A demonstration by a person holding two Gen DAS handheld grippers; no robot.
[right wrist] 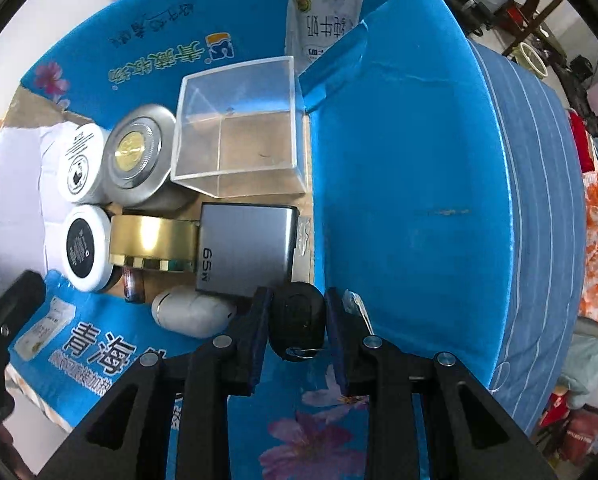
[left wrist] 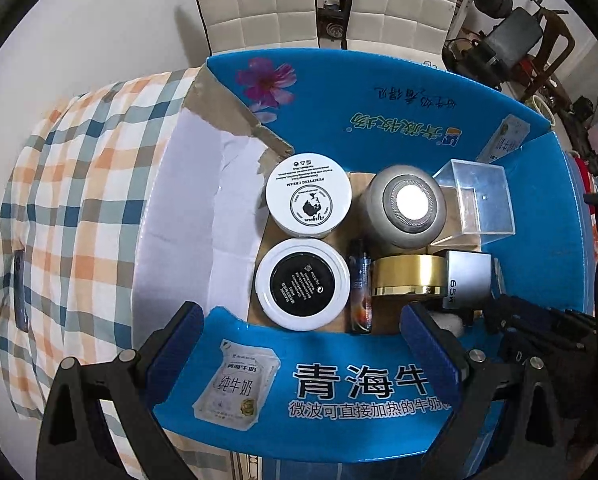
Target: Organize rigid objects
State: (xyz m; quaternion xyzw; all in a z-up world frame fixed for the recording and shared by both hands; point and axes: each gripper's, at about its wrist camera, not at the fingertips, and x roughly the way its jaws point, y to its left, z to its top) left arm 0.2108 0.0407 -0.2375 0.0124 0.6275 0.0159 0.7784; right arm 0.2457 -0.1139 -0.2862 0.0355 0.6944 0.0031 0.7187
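A blue cardboard box (left wrist: 379, 96) with open flaps holds two white cream jars (left wrist: 309, 196) (left wrist: 302, 283), a grey round tin (left wrist: 407, 206), a gold tin (left wrist: 409, 276), a clear plastic cube (left wrist: 477, 200), a grey 65W charger (right wrist: 245, 248), a dark tube (left wrist: 360, 288) and a white oval case (right wrist: 193, 310). My left gripper (left wrist: 303, 344) is open and empty over the box's near flap. My right gripper (right wrist: 297, 316) is shut on a black key fob (right wrist: 297, 318) above the box's near right corner.
The box stands on a checked cloth (left wrist: 71, 208). White padded chairs (left wrist: 259, 0) stand behind it. A blue striped bedcover (right wrist: 539, 200) lies to the right, with exercise gear (left wrist: 511, 36) beyond.
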